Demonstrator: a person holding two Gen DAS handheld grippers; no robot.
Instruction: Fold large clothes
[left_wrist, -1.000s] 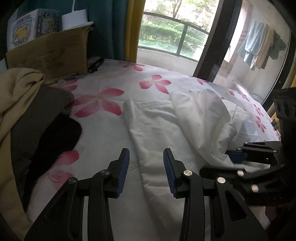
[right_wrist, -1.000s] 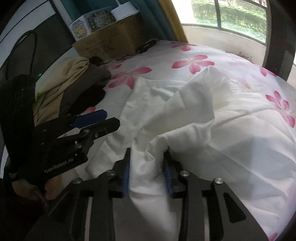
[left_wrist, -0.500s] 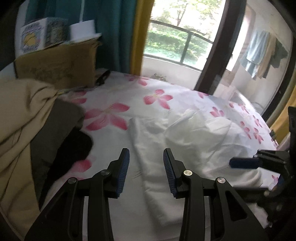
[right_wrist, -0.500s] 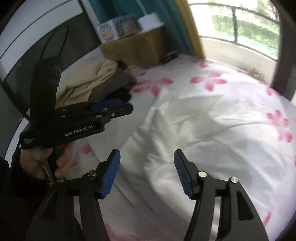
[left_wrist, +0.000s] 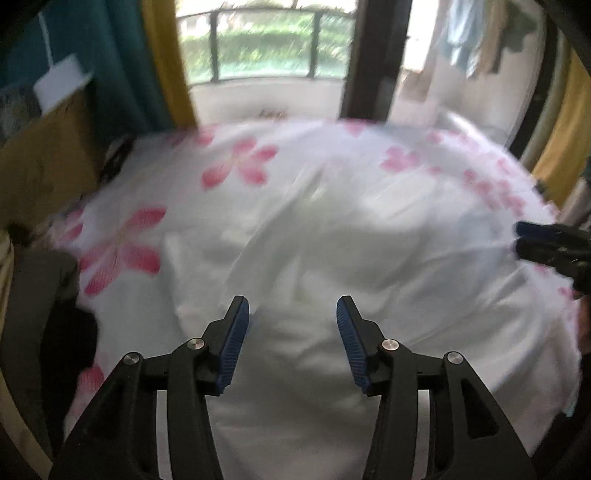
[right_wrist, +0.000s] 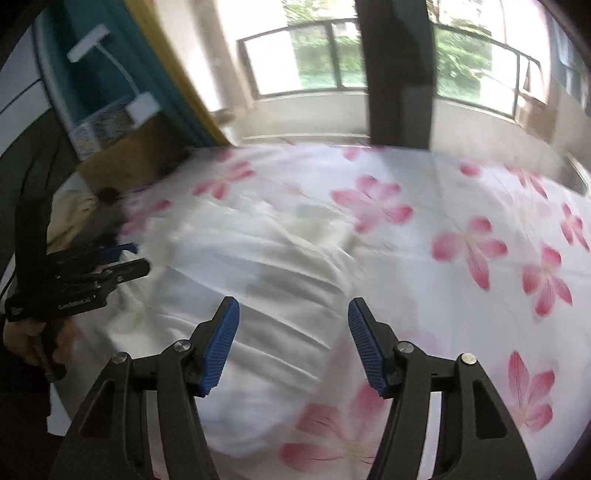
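Note:
A large white garment (left_wrist: 332, 258) lies crumpled on the flowered bed sheet (left_wrist: 240, 170); it also shows in the right wrist view (right_wrist: 251, 273). My left gripper (left_wrist: 291, 314) is open and empty above the garment's near part. My right gripper (right_wrist: 293, 314) is open and empty above the garment's right edge. The left gripper also shows at the left of the right wrist view (right_wrist: 129, 258), and the right gripper at the right edge of the left wrist view (left_wrist: 524, 240). Both views are motion-blurred.
A pile of tan and dark clothes (left_wrist: 33, 295) lies at the bed's left side. A cardboard box (left_wrist: 48, 147) stands behind it by teal and yellow curtains (left_wrist: 122, 66). Windows with a railing (right_wrist: 332, 55) are beyond the bed.
My right gripper has let go of the white garment, opened and lifted away. Both grippers have swung to the right above the bed. The left gripper stays open.

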